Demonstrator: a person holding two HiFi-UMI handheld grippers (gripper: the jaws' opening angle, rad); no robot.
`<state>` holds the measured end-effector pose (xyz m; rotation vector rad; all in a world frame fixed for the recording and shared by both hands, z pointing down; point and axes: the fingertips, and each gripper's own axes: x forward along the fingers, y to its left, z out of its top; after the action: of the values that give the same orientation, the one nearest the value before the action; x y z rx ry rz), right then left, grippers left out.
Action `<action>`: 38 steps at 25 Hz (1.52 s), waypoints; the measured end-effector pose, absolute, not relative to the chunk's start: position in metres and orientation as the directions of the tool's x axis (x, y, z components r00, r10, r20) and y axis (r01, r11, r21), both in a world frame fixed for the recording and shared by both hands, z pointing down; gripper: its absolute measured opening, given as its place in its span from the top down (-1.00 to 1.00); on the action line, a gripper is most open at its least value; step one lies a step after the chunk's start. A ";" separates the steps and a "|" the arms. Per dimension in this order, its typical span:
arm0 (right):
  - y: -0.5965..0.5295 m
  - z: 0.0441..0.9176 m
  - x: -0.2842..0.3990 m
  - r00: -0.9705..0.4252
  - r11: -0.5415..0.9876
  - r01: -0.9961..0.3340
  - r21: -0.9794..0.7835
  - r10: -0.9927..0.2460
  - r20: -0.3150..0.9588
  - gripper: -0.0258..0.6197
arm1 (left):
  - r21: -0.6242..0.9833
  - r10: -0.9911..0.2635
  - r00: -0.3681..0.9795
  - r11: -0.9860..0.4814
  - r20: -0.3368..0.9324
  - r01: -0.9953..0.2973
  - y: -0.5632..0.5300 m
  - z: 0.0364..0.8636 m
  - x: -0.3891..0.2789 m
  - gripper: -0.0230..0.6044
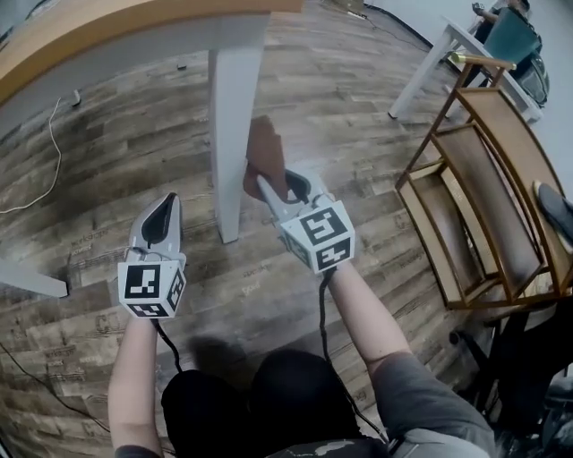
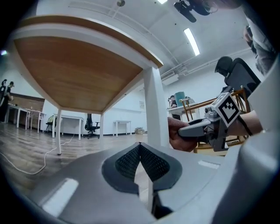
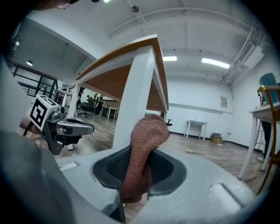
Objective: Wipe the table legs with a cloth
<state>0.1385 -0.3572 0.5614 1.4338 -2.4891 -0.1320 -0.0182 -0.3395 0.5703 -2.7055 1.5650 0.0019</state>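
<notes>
The person's right forearm reaches forward and the right gripper (image 3: 136,168) points at the white table leg (image 1: 235,134); its jaws are clamped on a brown cloth (image 3: 146,135), which bunches up above the pads and lies against the leg's right face, about halfway up the leg; the left forearm runs straight ahead beside it, and the left gripper (image 2: 140,153) hovers lower and to the left of the leg, apart from it, its jaws closed together with nothing between them; both marker cubes face up toward the head camera; a black cable (image 1: 327,340) trails back from the right gripper along the arm; the leg stands on a wood-plank floor (image 1: 134,134) under a wooden tabletop (image 1: 107,27) with a white frame; a thin white cord (image 1: 54,148) loops over the floor to the left; to the right, well apart from the leg, stands a wooden chair (image 1: 483,206); beyond it, another white table (image 1: 439,54) with a person seated at it.
</notes>
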 end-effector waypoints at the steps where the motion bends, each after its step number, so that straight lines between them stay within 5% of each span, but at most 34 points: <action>1: -0.357 0.576 0.140 -0.473 0.510 -0.838 0.195 -0.856 0.207 0.64 | -0.008 -0.870 0.493 -0.493 0.013 -0.870 -0.338 0.584 -0.021 0.87; 23: -0.340 0.829 0.139 -0.401 0.594 -0.797 0.107 -0.654 0.641 0.64 | 0.083 -0.834 0.505 -0.500 0.222 -0.862 -0.302 0.740 -0.019 0.87; 38: -0.323 0.913 0.160 -0.373 0.534 -0.844 -0.056 -0.509 0.776 0.64 | 0.092 -0.836 0.478 -0.472 0.268 -0.877 -0.305 0.765 -0.030 0.87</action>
<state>0.1598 -0.3229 0.9127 1.0926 -2.0481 0.5907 -0.0299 -0.3050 0.7645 -2.8821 1.6977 -0.3153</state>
